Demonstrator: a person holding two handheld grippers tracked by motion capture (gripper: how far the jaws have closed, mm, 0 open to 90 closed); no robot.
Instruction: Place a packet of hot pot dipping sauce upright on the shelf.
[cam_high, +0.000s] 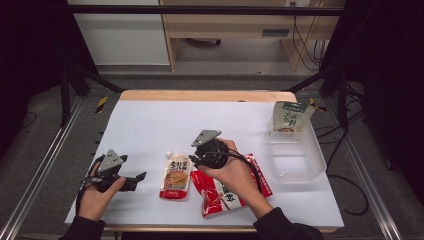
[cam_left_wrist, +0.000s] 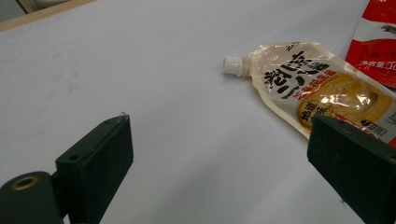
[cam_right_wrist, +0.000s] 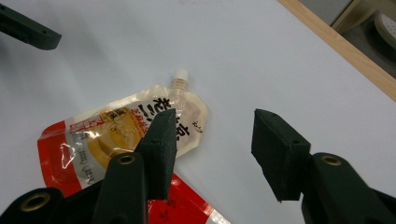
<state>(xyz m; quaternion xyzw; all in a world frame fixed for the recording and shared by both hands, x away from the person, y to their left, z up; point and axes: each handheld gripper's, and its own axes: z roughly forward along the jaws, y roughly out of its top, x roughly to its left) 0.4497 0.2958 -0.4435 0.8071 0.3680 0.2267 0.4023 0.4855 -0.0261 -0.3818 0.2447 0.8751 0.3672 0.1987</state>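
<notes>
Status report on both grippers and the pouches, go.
Left gripper open, beside the spouted pouch. Right gripper open above that pouch, nothing held. Red packet lies alongside. Nothing in the way.

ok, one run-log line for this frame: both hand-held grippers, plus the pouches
left hand-held gripper: open, empty | right hand-held gripper: open, over spouted pouch, no contact | red pouch: flat on table | green pouch: in clear bin

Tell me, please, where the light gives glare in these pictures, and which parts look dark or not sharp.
Left gripper view: glare on the spouted pouch; the near fingers look soft. Right gripper view: shine on the same pouch, the table evenly lit. High view: bright white table, surroundings very dark, clear bin faint.
</notes>
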